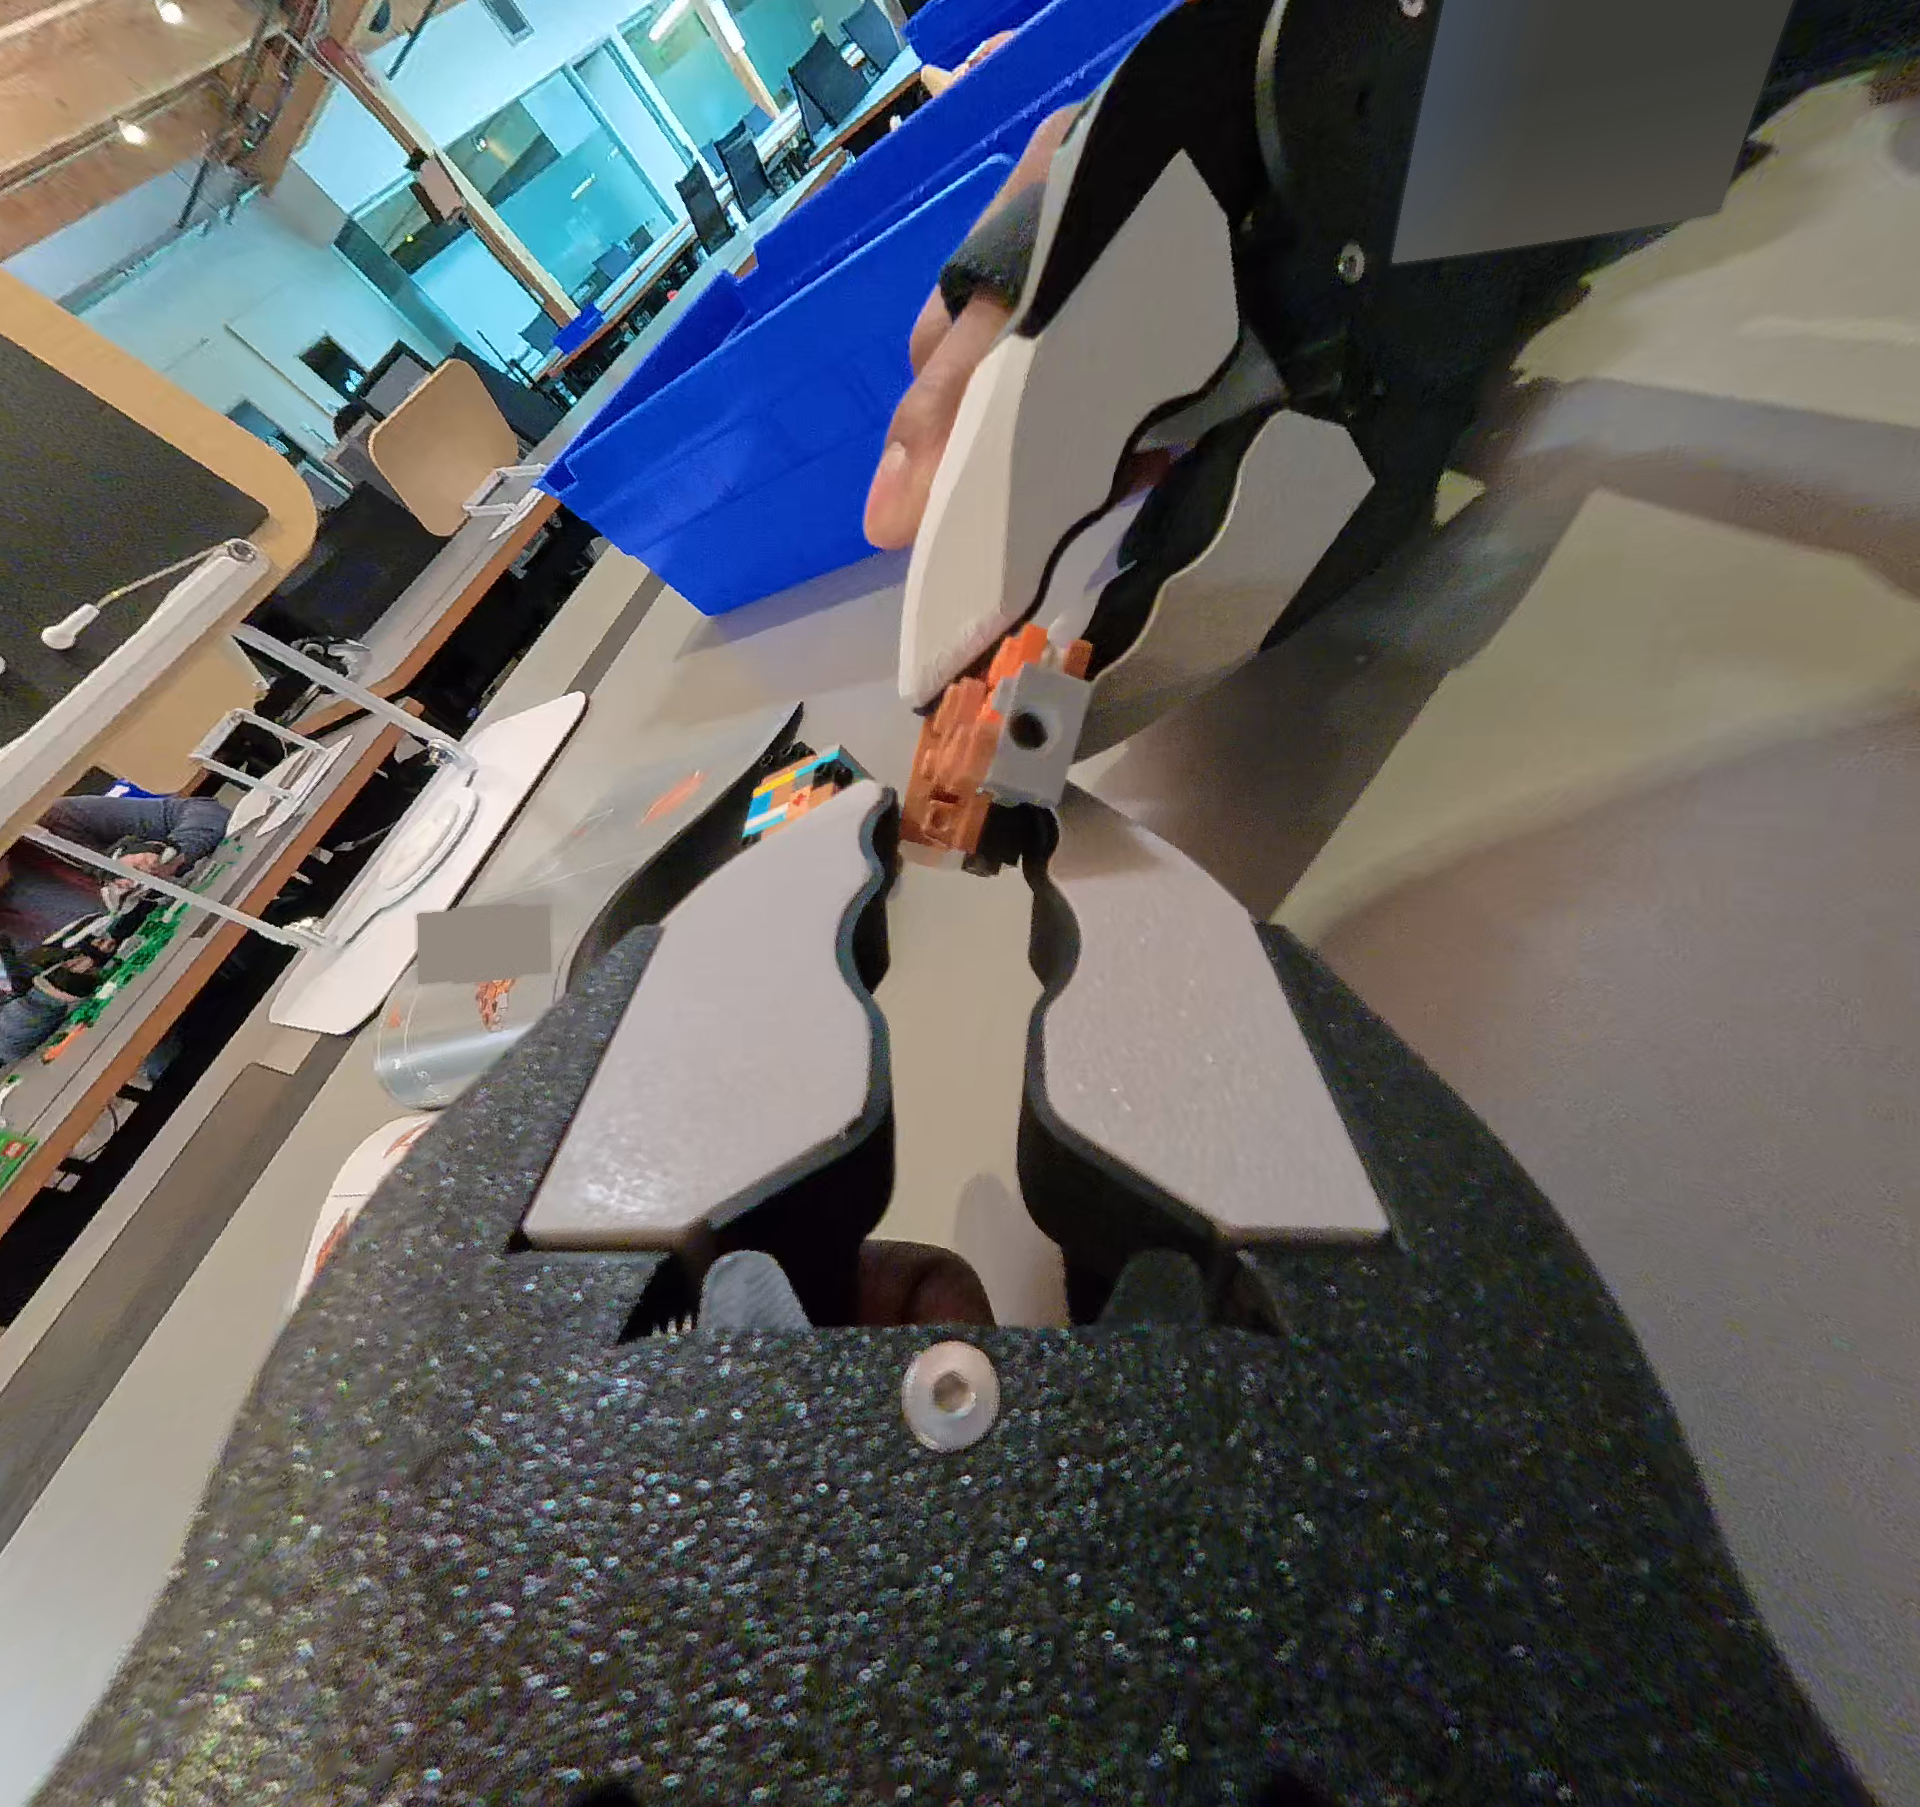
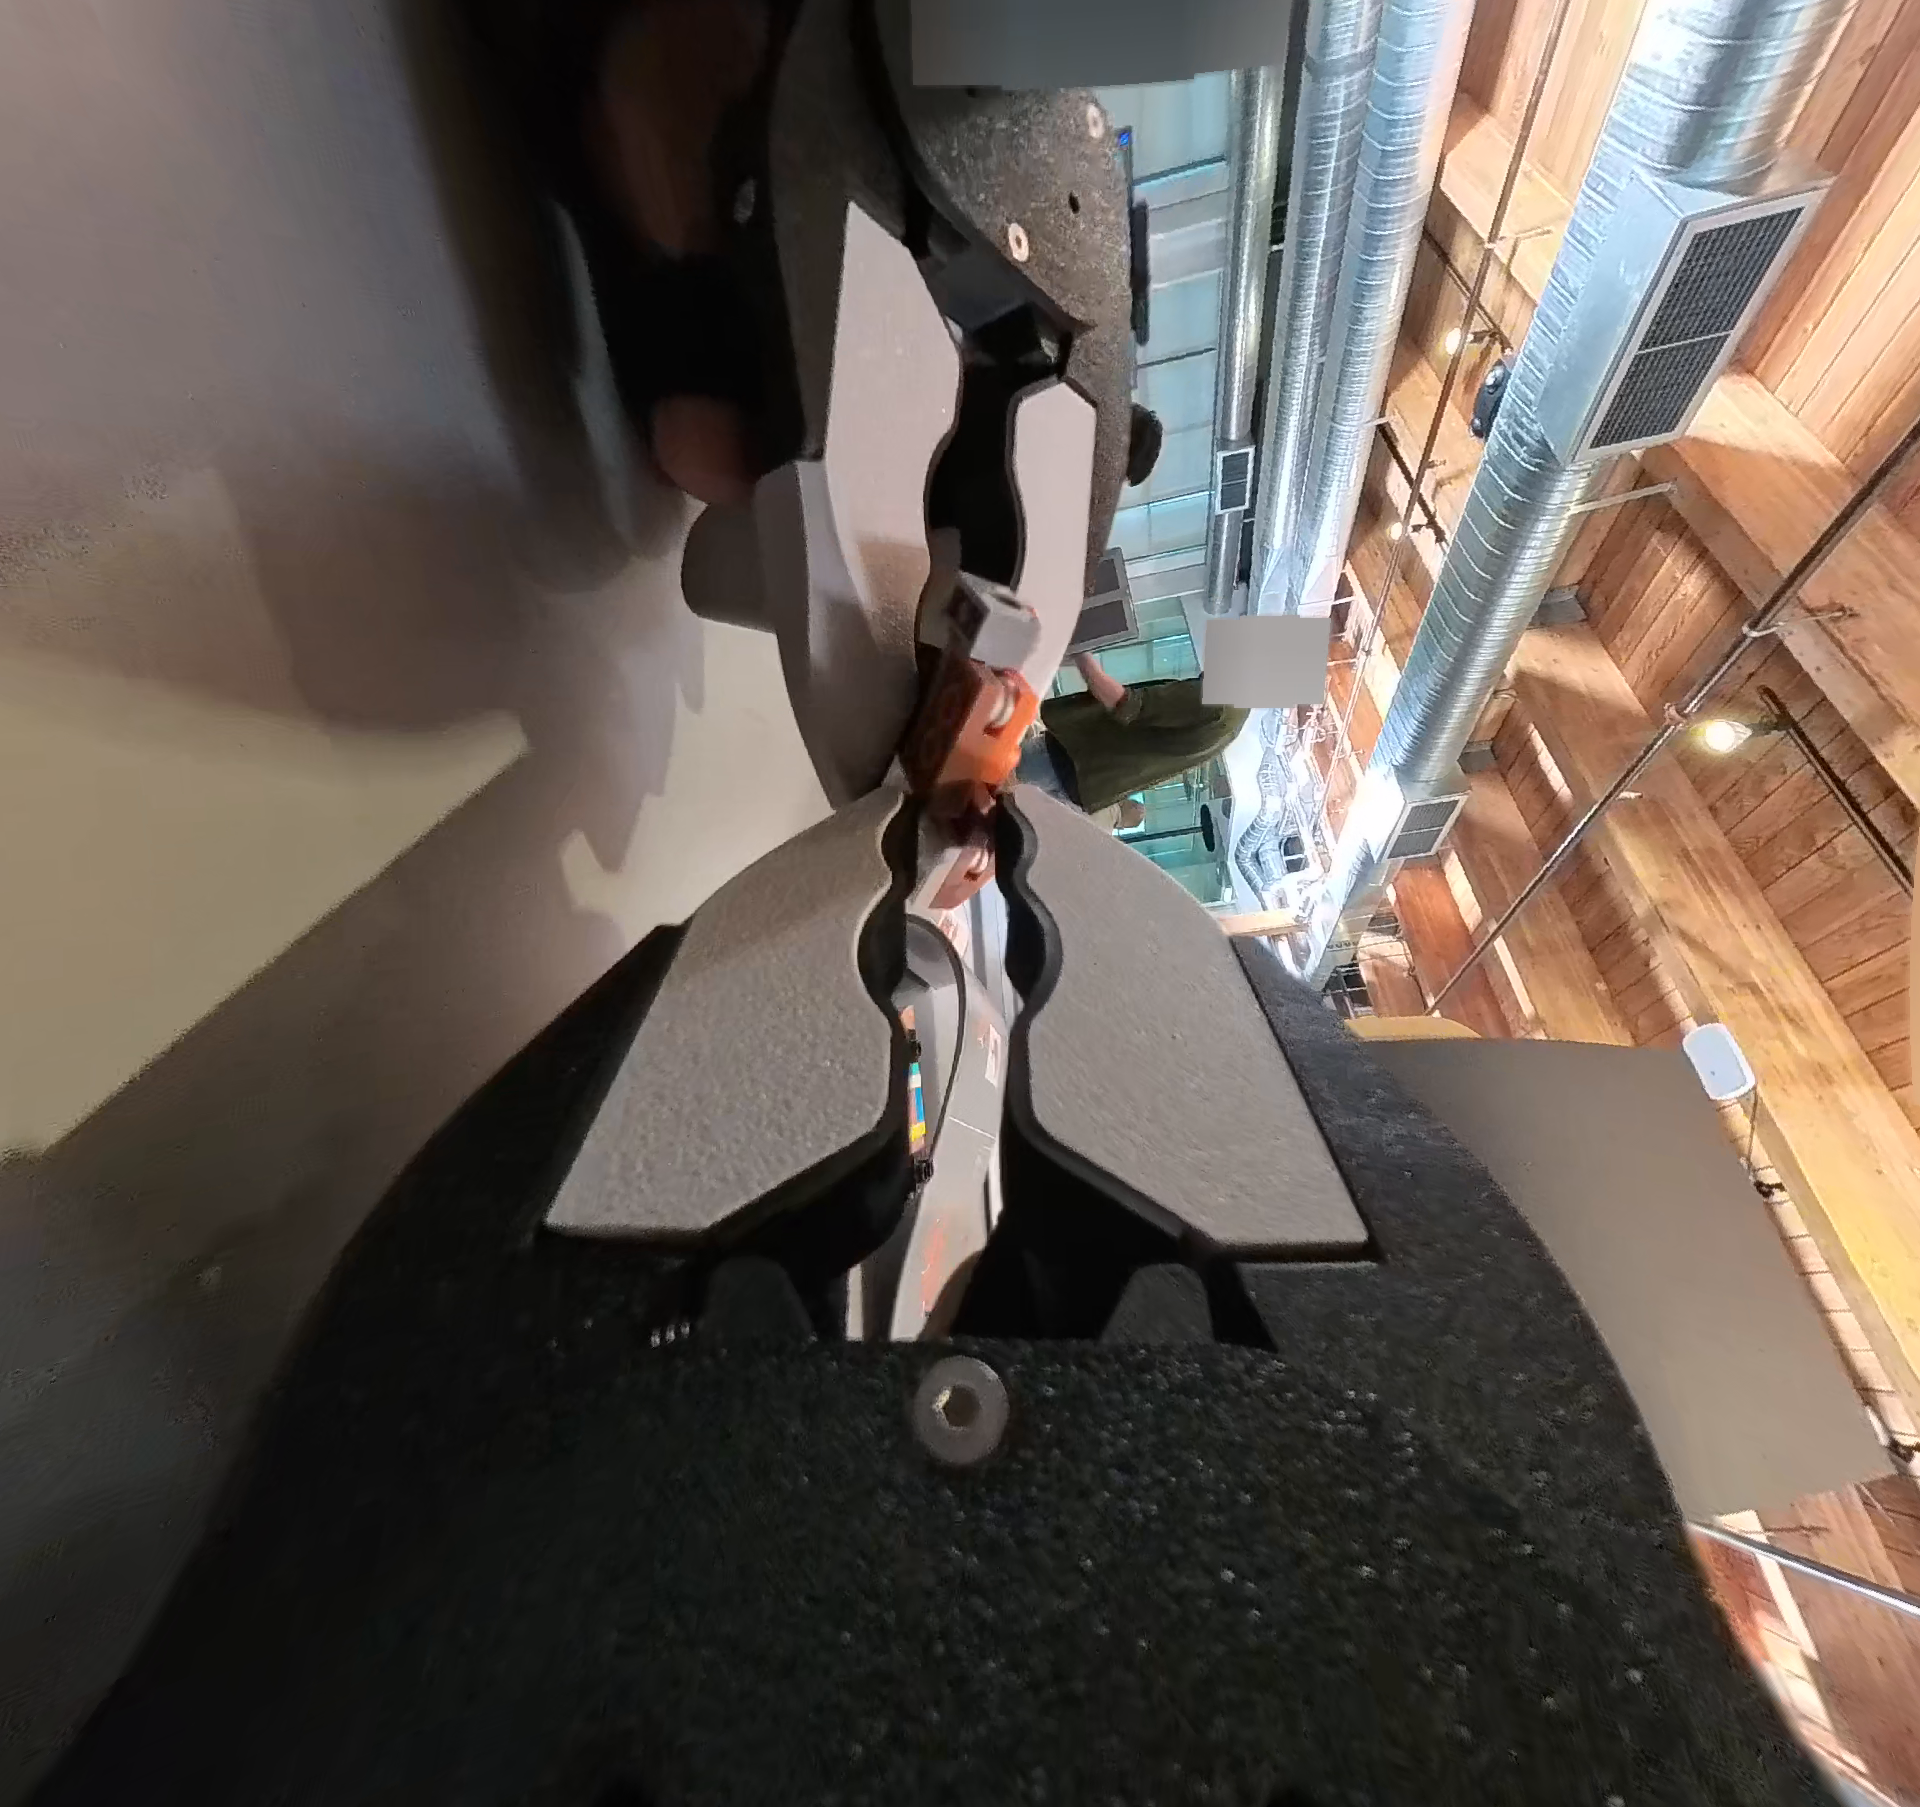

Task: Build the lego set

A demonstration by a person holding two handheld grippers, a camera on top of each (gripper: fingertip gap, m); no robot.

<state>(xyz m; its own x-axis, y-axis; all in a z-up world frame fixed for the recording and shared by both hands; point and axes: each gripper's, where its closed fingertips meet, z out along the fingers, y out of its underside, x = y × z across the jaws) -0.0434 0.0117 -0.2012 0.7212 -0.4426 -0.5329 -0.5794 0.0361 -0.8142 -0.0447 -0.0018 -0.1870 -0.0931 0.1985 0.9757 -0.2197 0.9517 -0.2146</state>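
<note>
1. The left tool [image 1: 961,848] is closed on the lower end of a small orange lego assembly [image 1: 951,760], its fingertips pinching the dark and orange bricks at the bottom, so the piece is carried above the grey surface [image 1: 1558,1030] rather than resting on it
2. The right tool [image 1: 997,687] comes in from above in the left wrist view and grips the upper end of the same assembly; in its own view the right tool [image 2: 961,817] has its tips clamped on orange bricks
3. A grey block with a round hole [image 1: 1029,734] sits at the side of the assembly, between the two tools (whether it is fully seated cannot be told)
4. Holding both ends probably lets one tool brace while the other presses or twists a brick home; the step looks like joining or adjusting a sub-part, with the build only partly done
5. A small multicoloured brick piece [image 1: 800,791] lies on the surface just beyond the left tool, likely waiting its turn
6. Blue bins [image 1: 779,448] stand farther back, and a clear plastic cup [image 1: 436,1040] lies to the left, well apart from the work
</note>
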